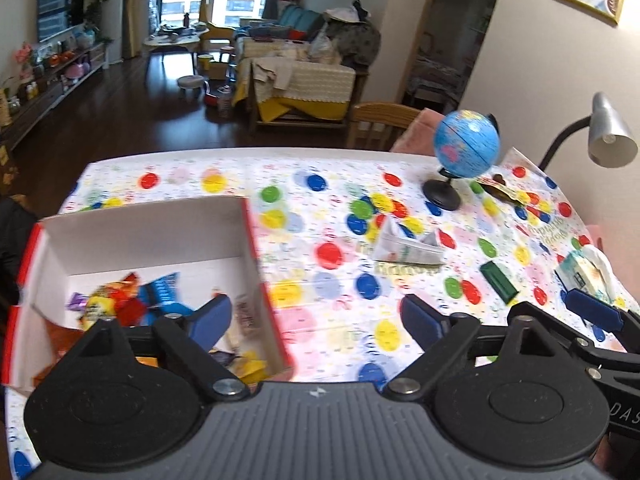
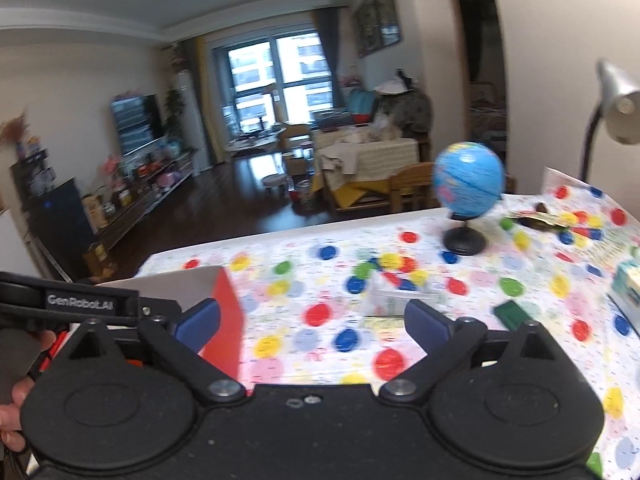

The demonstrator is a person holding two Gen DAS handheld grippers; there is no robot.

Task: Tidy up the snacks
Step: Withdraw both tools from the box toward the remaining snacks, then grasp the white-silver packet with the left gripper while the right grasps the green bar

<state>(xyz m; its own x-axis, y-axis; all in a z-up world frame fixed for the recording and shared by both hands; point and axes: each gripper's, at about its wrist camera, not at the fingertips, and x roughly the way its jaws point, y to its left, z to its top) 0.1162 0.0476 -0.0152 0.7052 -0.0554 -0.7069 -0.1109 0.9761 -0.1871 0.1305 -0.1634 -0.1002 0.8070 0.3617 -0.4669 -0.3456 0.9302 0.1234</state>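
Snacks: two packets (image 1: pixel 404 250) (image 1: pixel 498 281) on table, one box (image 1: pixel 144 228).

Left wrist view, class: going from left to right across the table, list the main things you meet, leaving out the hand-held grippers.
Snack box → white folded packet → globe → green bar → tissue pack.

White tablecloth (image 1: pixel 320 320) dotted red, blue, yellow, green; red-edged white box (image 1: pixel 248 236); blue globe (image 1: pixel 467 144); dark green packet (image 1: pixel 499 281).
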